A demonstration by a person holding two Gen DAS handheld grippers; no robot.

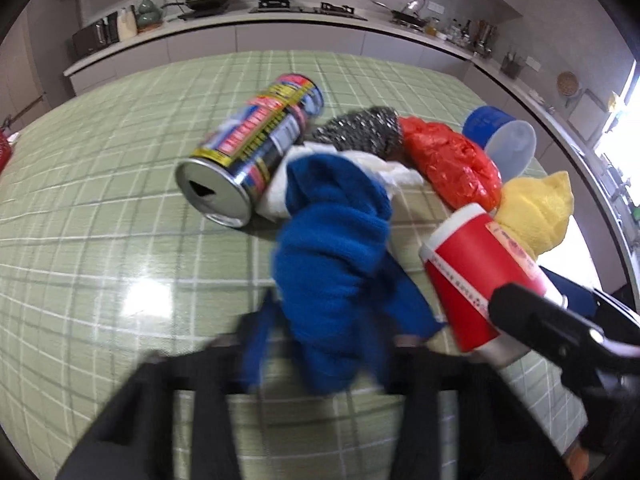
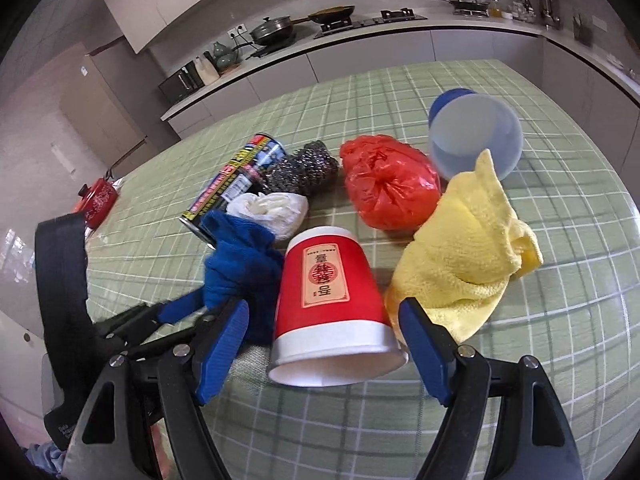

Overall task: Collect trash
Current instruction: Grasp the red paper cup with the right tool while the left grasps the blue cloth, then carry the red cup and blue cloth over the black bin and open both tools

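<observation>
A red paper cup (image 2: 332,308) lies on its side on the green checked table (image 2: 560,184), between the open fingers of my right gripper (image 2: 320,344), not pinched. It also shows in the left wrist view (image 1: 476,276). My left gripper (image 1: 324,340) is shut on a blue cloth (image 1: 336,256), also seen in the right wrist view (image 2: 240,268). Behind lie a drink can (image 1: 256,148), a white crumpled wad (image 2: 272,208), a steel scourer (image 2: 304,168), a red plastic bag (image 2: 388,184) and a yellow cloth (image 2: 468,256).
A translucent cup with a blue base (image 2: 472,136) lies at the back right of the pile. A red kettle (image 2: 98,200) stands at the table's left edge. A kitchen counter with pans (image 2: 280,28) runs behind the table.
</observation>
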